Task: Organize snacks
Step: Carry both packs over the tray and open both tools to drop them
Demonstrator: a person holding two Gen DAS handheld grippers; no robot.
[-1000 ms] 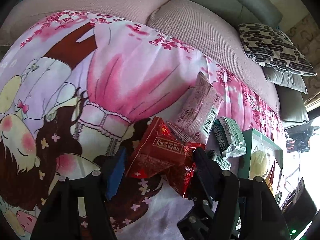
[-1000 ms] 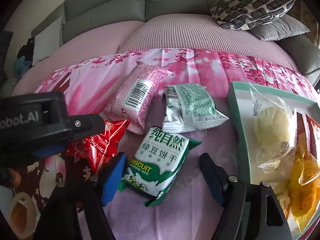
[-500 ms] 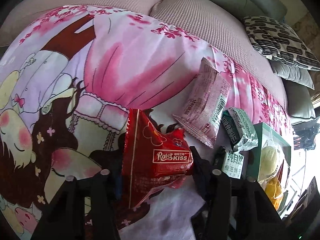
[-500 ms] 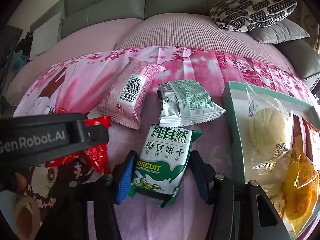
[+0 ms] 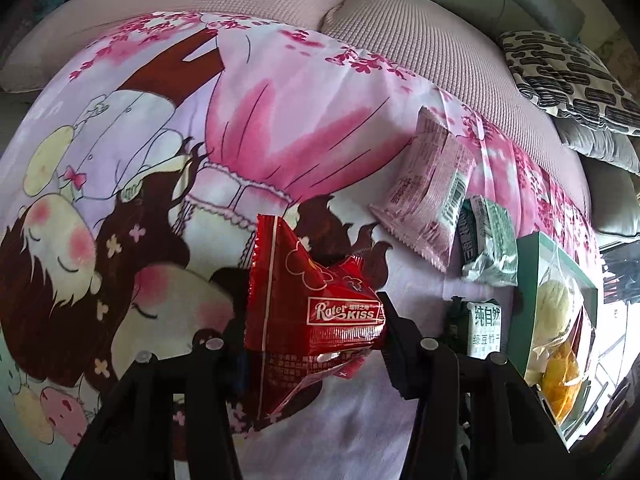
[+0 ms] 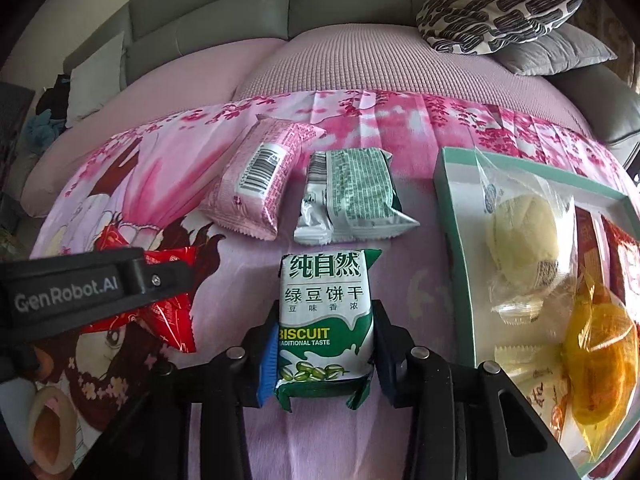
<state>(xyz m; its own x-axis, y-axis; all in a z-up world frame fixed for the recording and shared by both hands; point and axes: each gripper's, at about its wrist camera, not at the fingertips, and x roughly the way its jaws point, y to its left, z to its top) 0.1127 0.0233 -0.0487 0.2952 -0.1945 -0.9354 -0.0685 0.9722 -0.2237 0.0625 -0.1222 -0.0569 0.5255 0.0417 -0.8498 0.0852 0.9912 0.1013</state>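
Two grips | left gripper (image 5: 314, 334) clamped on red Rater Kiss packet (image 5: 308, 308), left of the others | right gripper (image 6: 322, 354) pinching green biscuit pack (image 6: 326, 320) near centre | likely both bound for teal tray (image 6: 452, 208) at right

Red Rater Kiss packet (image 5: 316, 312) lifted, green biscuit pack (image 6: 325, 320) upright on cloth

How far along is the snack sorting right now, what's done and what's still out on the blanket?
Done: a pale bun and an orange packet already lie in the green tray. In hand: the left gripper grips the red Rater Kiss packet, the right gripper is shut on the green biscuit pack. Left: the pink packet and the green-and-silver packet remain on the blanket.
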